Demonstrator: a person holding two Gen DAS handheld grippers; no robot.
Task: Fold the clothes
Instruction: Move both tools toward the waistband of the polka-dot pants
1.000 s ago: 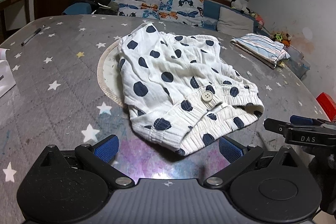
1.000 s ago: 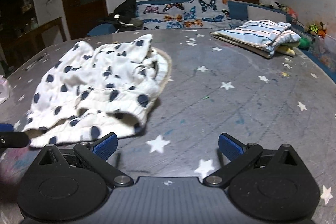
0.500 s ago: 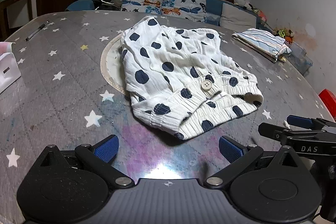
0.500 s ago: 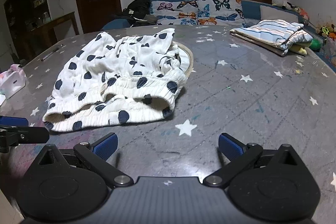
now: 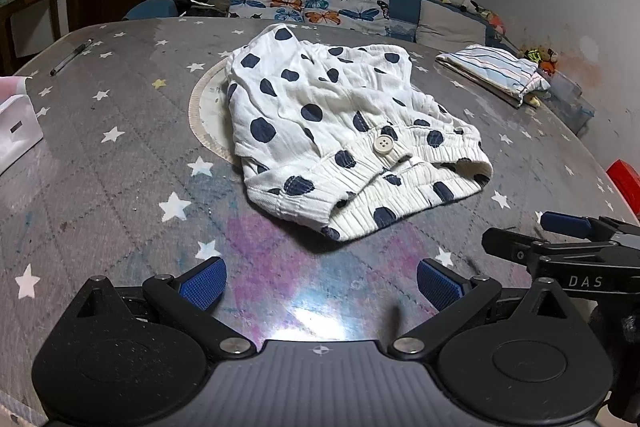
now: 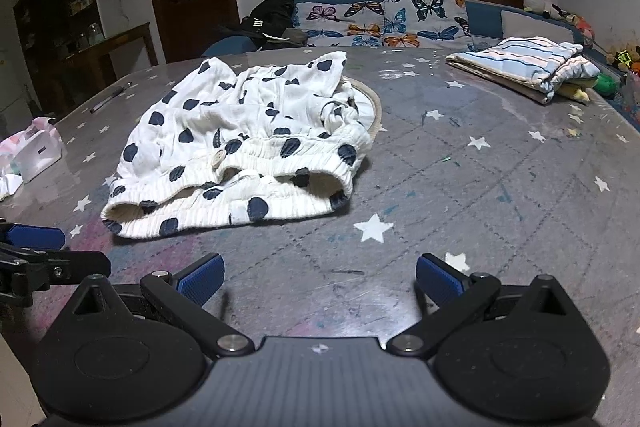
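Left wrist view is showing the star-printed table (image 5: pixel 100 187) carrying everything, its cover giving a broad flat bed for folding. Lying near its middle is the polka-dot shorts (image 5: pixel 344 131), partly overlapping a round mat (image 5: pixel 204 115), with the ribbed waistband turned toward both grippers, likely so the band is easiest to reach. Well apart, toward the far right edge, a striped folded garment (image 6: pixel 528 71) is sitting alone, seemingly a finished piece set out of the way. A white pouch (image 6: pixel 32 151) is resting at the left edge and a pen (image 5: pixel 70 57) is lying near the far left rim.

Both tools are hovering low over the near edge, side by side, pointing toward the waistband and touching nothing. The left gripper (image 5: pixel 320 283) is holding its blue pads spread wide, empty. The right gripper (image 6: pixel 320 279) is likewise gaping, empty, aimed at bare tabletop just right of the shorts.
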